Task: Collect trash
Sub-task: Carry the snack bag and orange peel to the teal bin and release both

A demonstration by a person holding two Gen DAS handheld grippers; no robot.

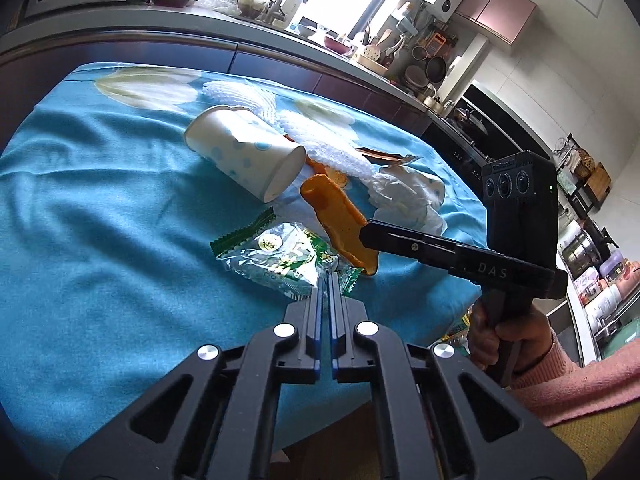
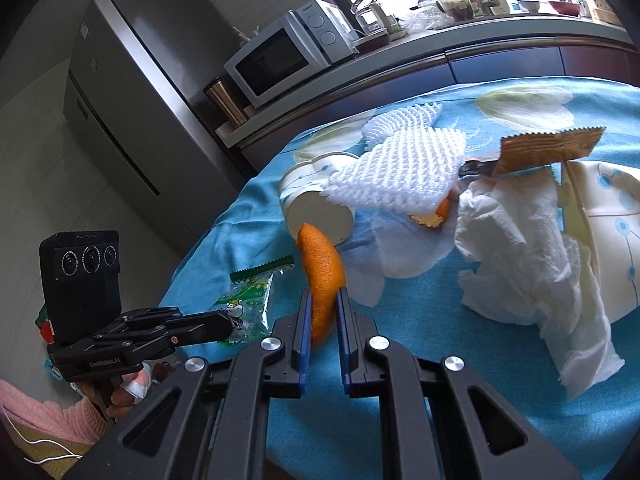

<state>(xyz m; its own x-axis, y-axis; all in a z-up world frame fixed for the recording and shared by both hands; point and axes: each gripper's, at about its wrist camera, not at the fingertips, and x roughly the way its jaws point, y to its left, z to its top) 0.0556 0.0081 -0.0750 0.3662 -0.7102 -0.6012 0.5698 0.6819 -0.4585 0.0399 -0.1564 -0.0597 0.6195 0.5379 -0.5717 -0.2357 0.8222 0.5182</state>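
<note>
On blue cloth (image 1: 100, 208): left gripper (image 1: 329, 276) pinched shut on wrapper (image 1: 276, 256) corner, right gripper (image 2: 323, 312) clamping peel (image 2: 320, 280) edgewise. Likely faults: slick wrapper slipping free; peel pivoting out when lifted.

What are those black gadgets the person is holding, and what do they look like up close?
Each is a black hand-held left gripper or right gripper: two straight fingers with blue pads, angular linkage arms, silver rivets and a pistol-style handle. A boxy camera block with three round lenses sits on top. White lettering marks the bodies. The person wears a pink knitted sleeve.
</note>
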